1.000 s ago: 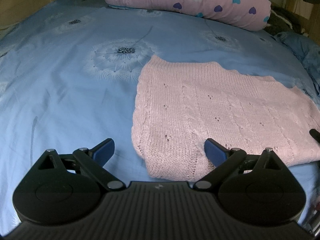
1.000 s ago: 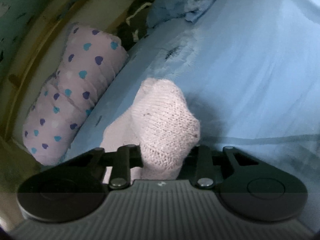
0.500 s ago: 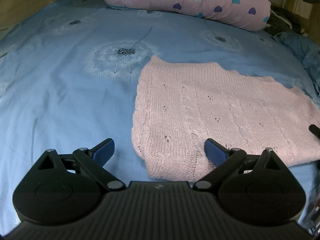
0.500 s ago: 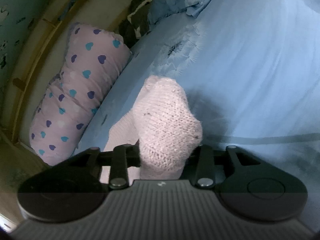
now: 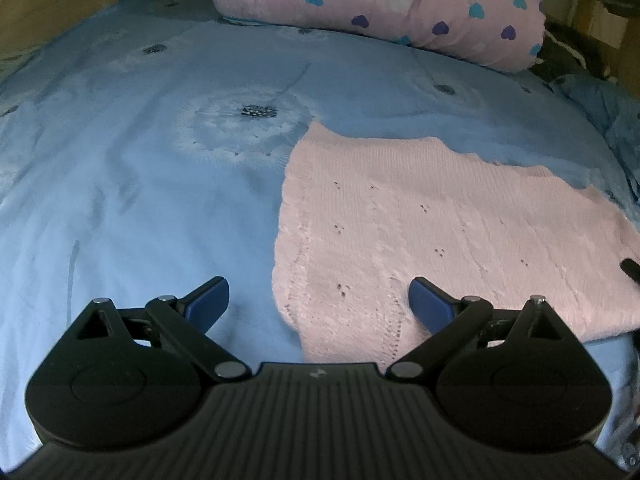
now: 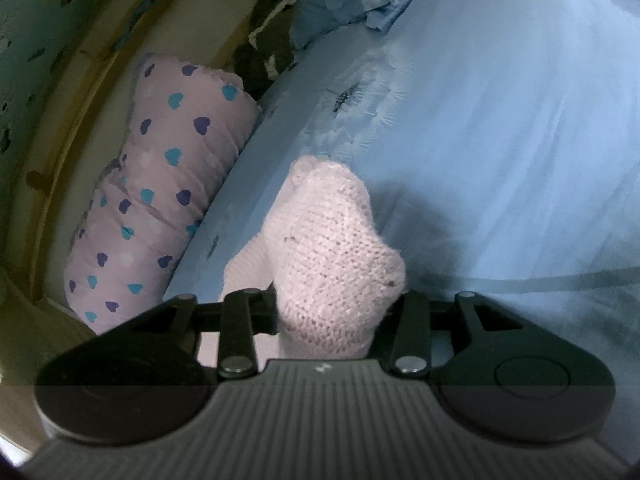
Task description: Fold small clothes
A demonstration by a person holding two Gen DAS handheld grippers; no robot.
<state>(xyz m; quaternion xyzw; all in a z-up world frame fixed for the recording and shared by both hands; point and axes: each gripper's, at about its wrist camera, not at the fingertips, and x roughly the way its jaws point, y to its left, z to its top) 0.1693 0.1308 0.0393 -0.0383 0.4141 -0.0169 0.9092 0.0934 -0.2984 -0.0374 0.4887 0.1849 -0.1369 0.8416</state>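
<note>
A pink knitted garment (image 5: 420, 232) lies flat on the blue bedsheet (image 5: 140, 200), right of centre in the left wrist view. My left gripper (image 5: 318, 304) is open, its blue pads hovering over the garment's near left corner, the right pad above the knit, the left pad above bare sheet. My right gripper (image 6: 330, 312) is shut on a bunched edge of the pink garment (image 6: 332, 248) and holds it lifted off the sheet. Its fingers are hidden behind the knit. A dark tip of the right gripper shows at the left wrist view's right edge (image 5: 630, 270).
A pink pillow with blue and purple hearts (image 5: 380, 4) lies at the bed's far end, also in the right wrist view (image 6: 160, 184). Rumpled blue fabric (image 5: 612, 120) and dark cloth (image 6: 268, 48) sit beside it. A wooden bed frame (image 6: 52, 168) borders the pillow.
My right gripper has tilted and shifted slightly with the pink edge held, so the pillow sits higher in its view. The left gripper and the flat garment have barely moved.
</note>
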